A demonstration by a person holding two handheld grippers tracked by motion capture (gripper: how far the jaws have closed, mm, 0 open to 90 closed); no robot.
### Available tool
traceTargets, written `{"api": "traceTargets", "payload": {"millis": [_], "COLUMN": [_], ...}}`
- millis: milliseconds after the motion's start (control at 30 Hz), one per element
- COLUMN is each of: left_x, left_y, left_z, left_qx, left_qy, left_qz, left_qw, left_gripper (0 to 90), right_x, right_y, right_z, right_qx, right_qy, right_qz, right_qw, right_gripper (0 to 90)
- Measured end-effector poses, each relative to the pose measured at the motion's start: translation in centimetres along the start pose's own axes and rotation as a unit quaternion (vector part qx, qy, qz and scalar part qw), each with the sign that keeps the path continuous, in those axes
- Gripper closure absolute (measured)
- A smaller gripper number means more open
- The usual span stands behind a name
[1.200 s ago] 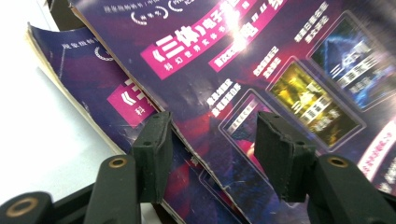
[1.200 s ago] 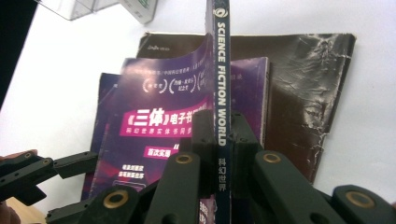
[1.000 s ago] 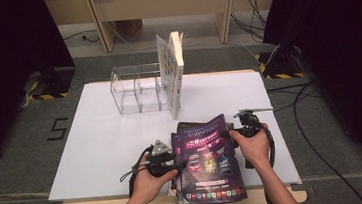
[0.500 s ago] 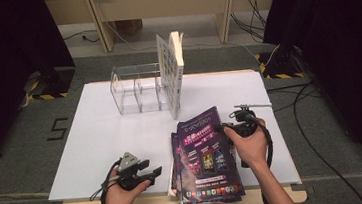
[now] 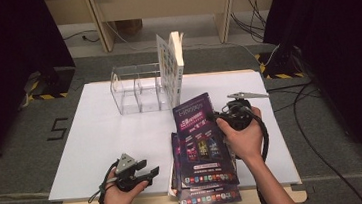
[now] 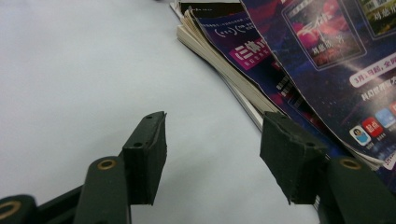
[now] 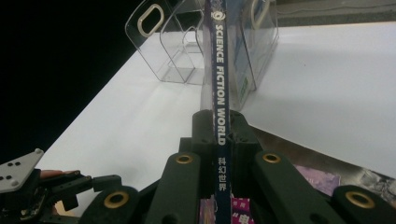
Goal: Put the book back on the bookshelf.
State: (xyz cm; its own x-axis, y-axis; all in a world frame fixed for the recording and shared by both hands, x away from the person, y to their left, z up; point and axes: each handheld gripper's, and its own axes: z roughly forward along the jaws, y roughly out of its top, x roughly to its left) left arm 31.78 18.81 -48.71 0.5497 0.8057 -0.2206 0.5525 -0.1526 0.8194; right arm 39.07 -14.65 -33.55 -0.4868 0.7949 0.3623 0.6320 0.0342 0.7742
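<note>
A clear rack [image 5: 137, 88] is seen at upper centre of the table [image 5: 97, 135], with a book [image 5: 171, 65] stood at its right end. A magazine stack [image 5: 204, 180] is laid at lower centre, one magazine [image 5: 199, 130] raised above it.

Right gripper [image 7: 219, 135] clamps magazine [image 7: 218, 70] spine; clear rack [image 7: 177, 51] beyond.

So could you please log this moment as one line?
right gripper: shut on magazine, lifted | left gripper: open, empty | rack: ahead

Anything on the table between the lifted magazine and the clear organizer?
Nothing: in the high view, bare white table separates the lifted magazine, clamped in the right gripper, from the clear organizer.
</note>
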Motion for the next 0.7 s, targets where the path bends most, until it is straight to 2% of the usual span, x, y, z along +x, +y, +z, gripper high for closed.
{"api": "traceTargets", "payload": {"millis": [700], "left_x": [0.3], "left_y": [0.0], "left_z": [0.0], "left_qx": [-0.008], "left_qy": [0.008], "left_qz": [0.0], "left_qw": [0.9999], "left_gripper": [40.6], "right_x": [1.9], "right_y": [1.8], "right_z": [0.2], "right_qx": [-0.044], "right_qy": [0.01], "right_qz": [-0.029], "right_qw": [0.9986], "right_gripper": [84.6]}}
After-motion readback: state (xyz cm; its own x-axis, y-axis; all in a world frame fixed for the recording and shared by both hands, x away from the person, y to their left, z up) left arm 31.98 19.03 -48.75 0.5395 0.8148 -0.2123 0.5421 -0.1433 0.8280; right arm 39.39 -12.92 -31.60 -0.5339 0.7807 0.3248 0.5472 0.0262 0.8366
